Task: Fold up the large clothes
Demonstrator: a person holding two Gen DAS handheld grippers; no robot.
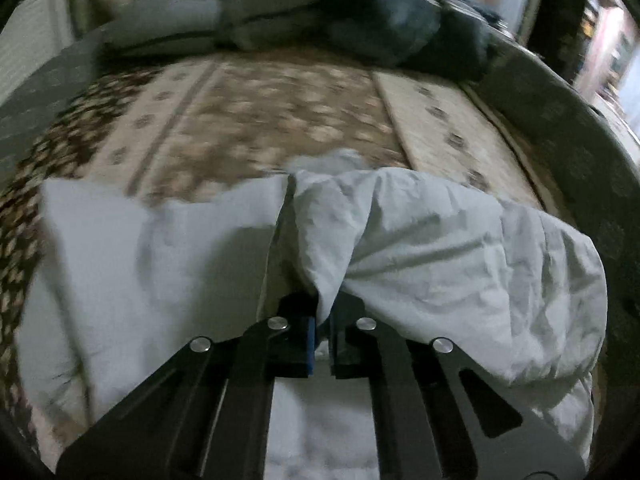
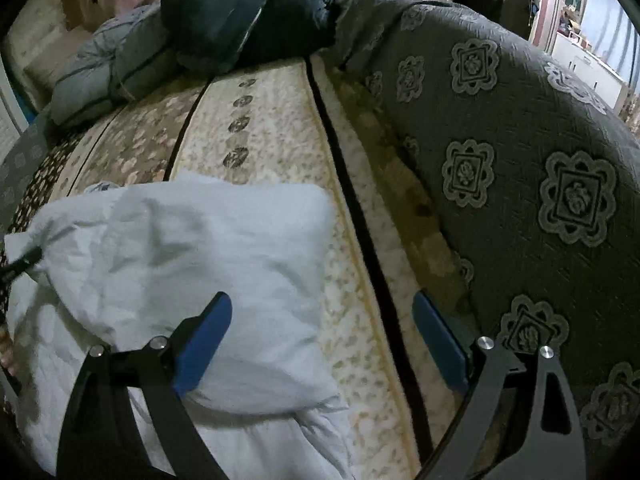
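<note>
A large white garment (image 1: 440, 256) lies on a patterned beige and brown bedspread (image 1: 256, 108). My left gripper (image 1: 323, 322) is shut on a bunched fold of the white garment and holds it up, with cloth draping to the right. In the right wrist view the white garment (image 2: 192, 248) lies partly folded at the left. My right gripper (image 2: 322, 340) is open and empty, its left finger over the cloth's right edge, its right finger over the bedspread (image 2: 280, 128). The left gripper's tip (image 2: 24, 262) shows at the far left of that view.
Grey and dark pillows (image 1: 280, 12) are piled at the far end of the bed. A grey cover with flower medallions (image 2: 520, 160) rises along the right side. A wall runs along the left edge (image 1: 24, 52).
</note>
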